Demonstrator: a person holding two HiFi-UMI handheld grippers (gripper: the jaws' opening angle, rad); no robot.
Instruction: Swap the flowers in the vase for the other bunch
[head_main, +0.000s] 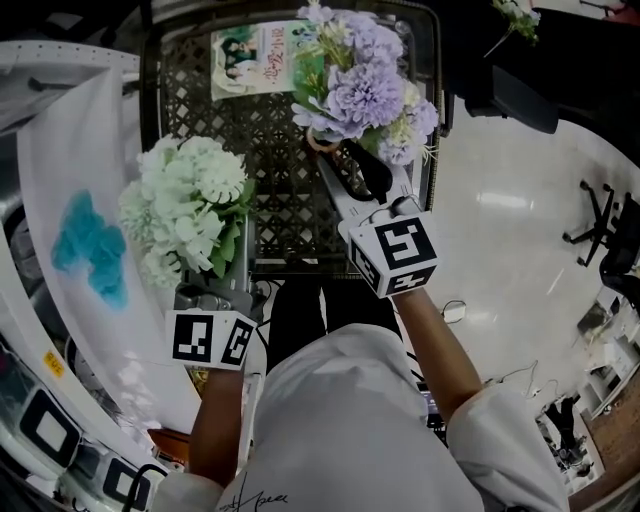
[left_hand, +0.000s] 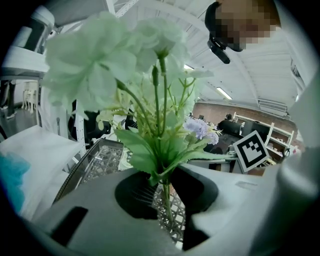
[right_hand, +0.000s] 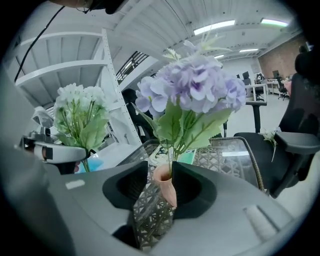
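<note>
The left gripper (left_hand: 161, 197), lower left, clamps the white bunch (head_main: 185, 205) upright, while the right gripper (head_main: 338, 158), jaws apart, straddles the vase (right_hand: 165, 182) under the purple flowers (head_main: 365, 90), upper centre.

- Shirt (head_main: 340, 420): white, loose sleeves (head_main: 505, 440) to the elbow, small black script (head_main: 255, 497) near one edge.
- Left gripper (left_hand: 162, 200), right gripper (right_hand: 156, 195): grey moulded shells, black ribbed pads (right_hand: 122, 187).
- Marker cubes (head_main: 392, 250): white faces, black square codes.
</note>
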